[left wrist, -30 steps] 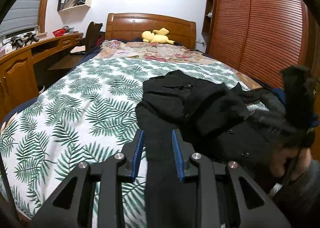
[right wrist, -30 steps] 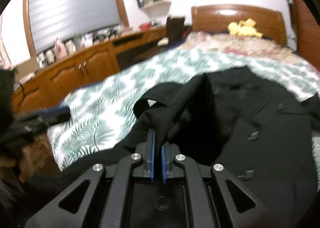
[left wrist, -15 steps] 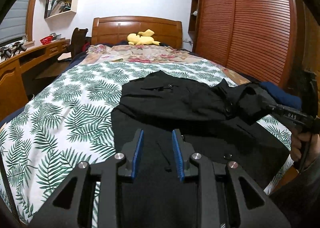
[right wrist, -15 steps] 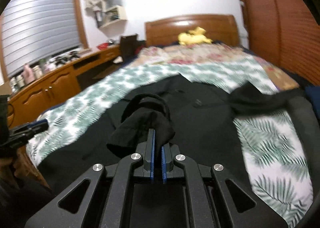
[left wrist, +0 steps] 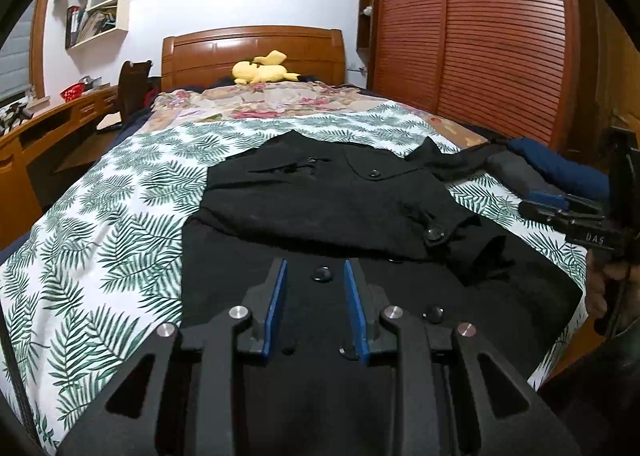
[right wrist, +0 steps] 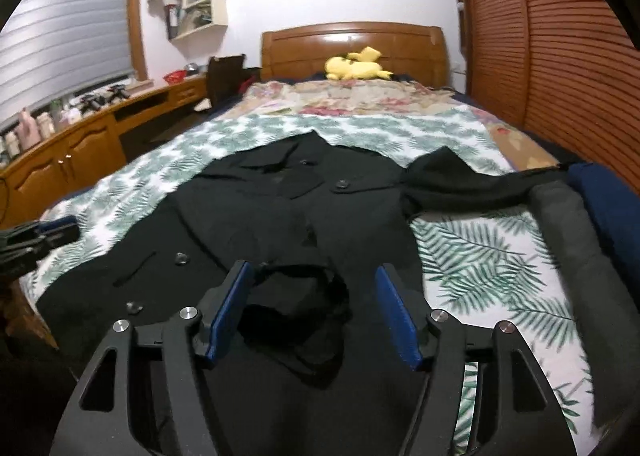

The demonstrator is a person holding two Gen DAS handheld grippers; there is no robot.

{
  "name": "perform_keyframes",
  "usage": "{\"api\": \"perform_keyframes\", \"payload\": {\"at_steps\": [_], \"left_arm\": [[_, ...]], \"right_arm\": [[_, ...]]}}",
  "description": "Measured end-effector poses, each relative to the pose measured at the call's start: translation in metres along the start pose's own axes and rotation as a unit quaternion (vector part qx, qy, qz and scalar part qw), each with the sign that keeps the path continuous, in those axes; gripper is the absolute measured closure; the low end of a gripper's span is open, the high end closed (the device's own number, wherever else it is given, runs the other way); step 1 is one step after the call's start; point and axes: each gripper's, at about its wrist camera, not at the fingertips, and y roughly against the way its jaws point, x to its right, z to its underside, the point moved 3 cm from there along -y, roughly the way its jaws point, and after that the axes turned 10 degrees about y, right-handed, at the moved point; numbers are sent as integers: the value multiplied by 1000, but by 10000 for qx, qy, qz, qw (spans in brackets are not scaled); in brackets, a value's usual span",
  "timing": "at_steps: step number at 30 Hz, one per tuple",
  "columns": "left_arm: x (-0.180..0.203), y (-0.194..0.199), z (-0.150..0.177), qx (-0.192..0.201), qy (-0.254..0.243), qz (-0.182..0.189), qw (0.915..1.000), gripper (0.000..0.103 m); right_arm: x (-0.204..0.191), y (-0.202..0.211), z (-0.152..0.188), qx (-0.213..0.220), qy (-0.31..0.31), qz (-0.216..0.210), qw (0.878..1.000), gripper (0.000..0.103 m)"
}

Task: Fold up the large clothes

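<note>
A large black buttoned coat [left wrist: 328, 208] lies spread on the bed with the palm-leaf cover [left wrist: 112, 240]; it also shows in the right wrist view [right wrist: 280, 208]. One sleeve [right wrist: 460, 184] stretches to the right. My left gripper [left wrist: 315, 276] is open and empty, just above the coat's lower front. My right gripper [right wrist: 314, 288] is wide open over a folded sleeve cuff [right wrist: 296, 300] that lies on the coat. The right gripper also shows at the right edge of the left wrist view [left wrist: 560, 204].
A grey roll [right wrist: 576, 240] and a dark blue bundle [right wrist: 612, 208] lie along the bed's right edge. A yellow plush toy [left wrist: 262, 70] sits by the wooden headboard. A wooden desk [right wrist: 60, 160] runs along the left; slatted wardrobe doors [left wrist: 480, 40] stand on the right.
My right gripper has opened and let go of the black sleeve, which now lies on the coat. The coat lies flatter. My left gripper stays open and has shifted right over the coat.
</note>
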Motion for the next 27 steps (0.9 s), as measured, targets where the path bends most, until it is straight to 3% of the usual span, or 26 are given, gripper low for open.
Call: {"api": "perform_keyframes", "payload": {"at_steps": [10, 19, 20, 21, 23, 24, 27], "left_arm": [[22, -19, 5, -144, -164, 54, 9997, 76], [28, -22, 8, -194, -220, 30, 9996, 76], [28, -23, 8, -196, -218, 28, 9996, 76], [28, -23, 8, -198, -211, 29, 9996, 76], [28, -22, 8, -199, -208, 37, 9996, 76], [28, -22, 8, -198, -211, 35, 9996, 76], [30, -20, 8, -189, -242, 65, 9995, 76]], "right_arm": [[-42, -43, 10, -420, 372, -570, 9968, 37], [-41, -80, 27, -1033, 686, -64, 9923, 37], [-39, -82, 29, -1080, 717, -24, 9916, 44], [-37, -84, 32, -1110, 739, -18, 9911, 61], [-35, -84, 34, -1155, 786, -42, 9902, 85], [-35, -82, 34, -1144, 801, -74, 9902, 92], [-36, -68, 28, -1049, 690, -339, 9915, 96]]}}
